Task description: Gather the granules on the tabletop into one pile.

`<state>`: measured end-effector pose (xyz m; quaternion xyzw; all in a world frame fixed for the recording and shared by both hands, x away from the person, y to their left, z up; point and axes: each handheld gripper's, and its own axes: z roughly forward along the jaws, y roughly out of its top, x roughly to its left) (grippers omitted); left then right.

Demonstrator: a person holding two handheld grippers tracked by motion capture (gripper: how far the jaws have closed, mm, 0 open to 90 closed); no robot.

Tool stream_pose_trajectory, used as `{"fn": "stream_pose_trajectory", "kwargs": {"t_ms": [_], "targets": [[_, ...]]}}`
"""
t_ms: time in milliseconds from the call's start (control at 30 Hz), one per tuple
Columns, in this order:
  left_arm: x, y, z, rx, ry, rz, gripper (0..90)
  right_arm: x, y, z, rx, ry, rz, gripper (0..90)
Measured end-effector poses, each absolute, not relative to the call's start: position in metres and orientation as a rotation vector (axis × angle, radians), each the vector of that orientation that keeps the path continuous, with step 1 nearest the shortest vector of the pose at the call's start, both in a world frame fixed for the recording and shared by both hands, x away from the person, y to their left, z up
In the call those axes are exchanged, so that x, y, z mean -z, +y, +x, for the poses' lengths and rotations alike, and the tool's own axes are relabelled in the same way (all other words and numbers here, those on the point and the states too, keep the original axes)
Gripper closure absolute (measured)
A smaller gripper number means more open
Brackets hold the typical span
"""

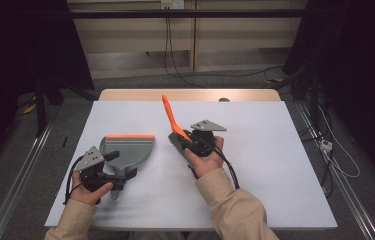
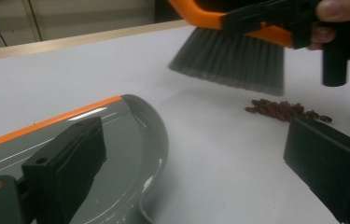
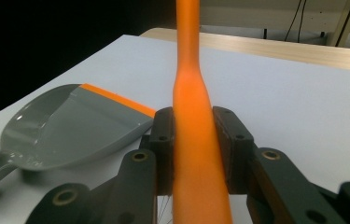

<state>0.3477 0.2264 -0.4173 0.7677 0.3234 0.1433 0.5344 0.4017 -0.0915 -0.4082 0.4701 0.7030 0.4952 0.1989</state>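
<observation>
My right tool (image 3: 192, 154) clamps the orange handle of a grey-bristled brush (image 2: 231, 58), held above the white bench (image 1: 275, 150) near red beans (image 2: 287, 110). My left tool (image 1: 106, 167) stands open over the grey, orange-edged dustpan (image 1: 130, 147), which lies flat.

Left gripper (image 1: 109, 161) low, fingers (image 2: 65, 161) spread wide, right gripper (image 1: 187, 141) raised, fingers (image 3: 163, 140) clamped tight.

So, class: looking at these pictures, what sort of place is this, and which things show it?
Probably a lab or recording workspace, not a home: a bare white table ringed by dark curtains, loose cables across the floor, and metal rails alongside.
</observation>
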Motion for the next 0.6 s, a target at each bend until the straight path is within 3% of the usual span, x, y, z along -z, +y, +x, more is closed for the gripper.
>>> {"fn": "stream_pose_trajectory", "kwargs": {"t_ms": [333, 600], "targets": [[0.418, 0.232, 0.348, -0.342, 0.794, 1.813, 5.4, 0.434, -0.072, 0.423, -1.386, 1.973, 1.277, 71.3], [0.418, 0.232, 0.347, -0.343, 0.786, 1.823, 5.4, 0.436, -0.083, 0.41, -1.339, 2.031, 1.235, 71.3]]}}
